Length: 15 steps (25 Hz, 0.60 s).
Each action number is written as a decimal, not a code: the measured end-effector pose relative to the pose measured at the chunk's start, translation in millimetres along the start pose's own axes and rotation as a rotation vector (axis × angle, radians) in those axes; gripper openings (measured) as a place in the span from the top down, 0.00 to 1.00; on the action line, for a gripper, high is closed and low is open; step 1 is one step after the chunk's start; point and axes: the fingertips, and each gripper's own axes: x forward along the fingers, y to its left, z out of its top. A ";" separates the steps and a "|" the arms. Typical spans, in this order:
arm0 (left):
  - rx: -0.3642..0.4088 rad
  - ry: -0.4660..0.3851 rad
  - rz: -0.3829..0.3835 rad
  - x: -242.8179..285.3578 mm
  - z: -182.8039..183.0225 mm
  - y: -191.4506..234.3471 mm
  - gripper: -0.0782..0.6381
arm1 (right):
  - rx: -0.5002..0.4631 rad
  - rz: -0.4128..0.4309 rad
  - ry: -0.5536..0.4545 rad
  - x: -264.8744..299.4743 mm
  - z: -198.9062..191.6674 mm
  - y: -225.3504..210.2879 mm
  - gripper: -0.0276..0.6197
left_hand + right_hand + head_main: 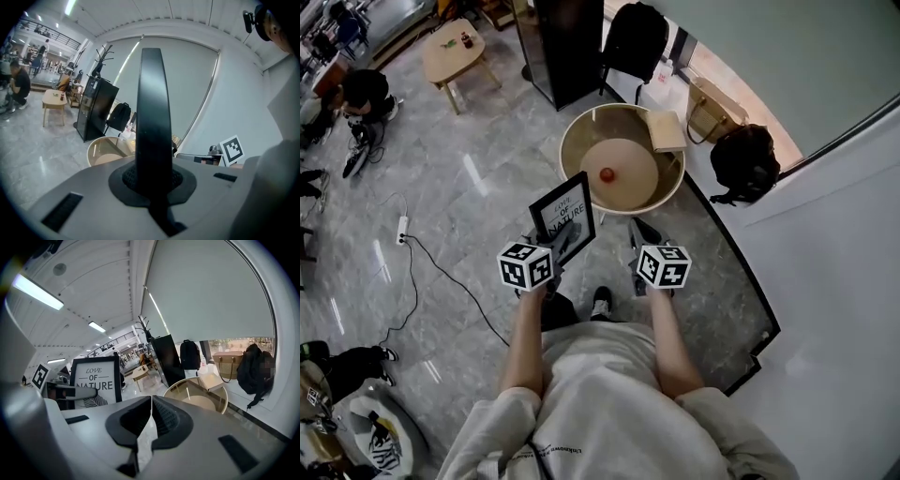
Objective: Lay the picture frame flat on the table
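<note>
Far left, on the grey tile floor (pixel 478 187): a white power strip (pixel 401 230) with a dark cable trailing toward the near side. Farther off, a tall black cabinet (pixel 567 47).

Next to the right, the left gripper (pixel 152 180), fingers clamped tight on the picture frame (pixel 561 208). Grips it by the lower part, with one finger (pixel 77 392) lying across the bottom of the front. Shows in the left gripper view as a black edge standing straight up between the two closed fingers. Hangs in the air, tilted, with the printed face turned up toward the head camera: black border, white sheet, the words "LOVE OF NATURE". Sits on the near-left side of the round surface (pixel 564 150), its top corner overlapping that rim in the head view; whether over the rim or just short of it, hard to tell.

On the round surface, a cream rim and a lower tier with a small red ball (pixel 607 174). At its far-right edge, a flat tan box or book (pixel 666 131).

Just right of the frame, and level with the left gripper, the right gripper (pixel 151 404). Points toward the near side of the surface, fingers drawn almost together with only a thin slit between, nothing in them.

Farther right, against the pale wall, a tan bag (pixel 712 108) and, nearer, a black backpack (pixel 747 161).
</note>
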 end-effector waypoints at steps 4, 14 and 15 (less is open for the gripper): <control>-0.058 0.007 0.011 1.5 -7.0 29.5 0.85 | 0.010 0.011 0.014 18.7 -3.4 -5.8 0.90; -0.101 -0.001 -0.016 16.6 32.6 122.7 0.85 | -0.008 -0.018 0.004 107.5 33.7 9.9 0.90; -0.098 0.002 -0.029 20.9 41.2 132.0 0.85 | -0.002 -0.009 -0.013 117.2 41.8 13.0 0.90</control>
